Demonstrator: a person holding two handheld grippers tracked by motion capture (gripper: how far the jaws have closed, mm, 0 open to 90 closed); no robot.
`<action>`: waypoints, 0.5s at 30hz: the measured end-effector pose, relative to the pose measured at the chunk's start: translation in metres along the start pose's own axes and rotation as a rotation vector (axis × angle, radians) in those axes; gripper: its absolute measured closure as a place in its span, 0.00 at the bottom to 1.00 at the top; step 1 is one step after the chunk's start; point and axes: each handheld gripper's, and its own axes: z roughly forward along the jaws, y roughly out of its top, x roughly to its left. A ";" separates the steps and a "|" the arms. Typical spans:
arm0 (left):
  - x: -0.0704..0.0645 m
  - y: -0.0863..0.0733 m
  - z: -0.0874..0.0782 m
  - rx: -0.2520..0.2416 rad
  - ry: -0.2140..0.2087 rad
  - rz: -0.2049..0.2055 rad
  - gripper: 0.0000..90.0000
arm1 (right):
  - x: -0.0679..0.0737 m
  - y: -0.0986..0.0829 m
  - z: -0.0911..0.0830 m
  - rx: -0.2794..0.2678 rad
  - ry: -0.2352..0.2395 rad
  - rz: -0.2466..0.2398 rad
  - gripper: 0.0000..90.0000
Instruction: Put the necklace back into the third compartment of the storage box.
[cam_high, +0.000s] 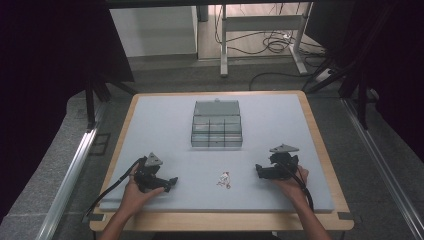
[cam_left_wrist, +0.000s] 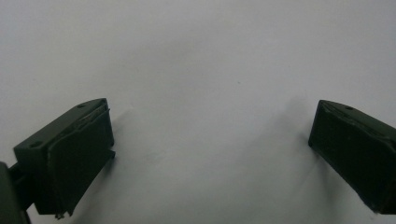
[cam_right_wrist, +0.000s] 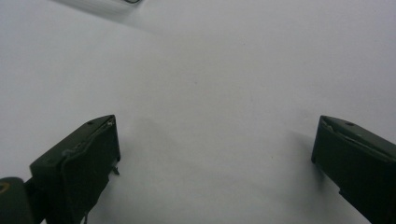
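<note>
Wooden-edged table (cam_high: 320, 135) w/ pale grey mat (cam_high: 160, 125) covering most of top. On mat: clear compartment box (cam_high: 217, 131), lid open toward far edge, approx. centre-far. Small red/white item (cam_high: 224, 179) near front centre, too small to ID. Both grippers rest on mat, front left & front right.

The left gripper (cam_high: 172, 182) sits low in the person's left hand (cam_high: 134, 190), jaws spread wide; the right gripper (cam_high: 259, 170) likewise, in the right hand (cam_high: 294, 184).
</note>
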 end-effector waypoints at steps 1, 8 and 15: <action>0.000 0.000 0.000 -0.001 0.000 0.000 0.00 | 0.000 -0.001 -0.001 -0.003 0.003 0.000 0.03; 0.000 0.000 0.000 -0.001 -0.001 0.000 0.00 | -0.002 -0.004 -0.006 -0.005 0.008 0.000 0.10; 0.000 0.000 0.000 0.000 -0.002 0.001 0.00 | -0.007 -0.006 -0.011 -0.012 0.031 0.010 0.15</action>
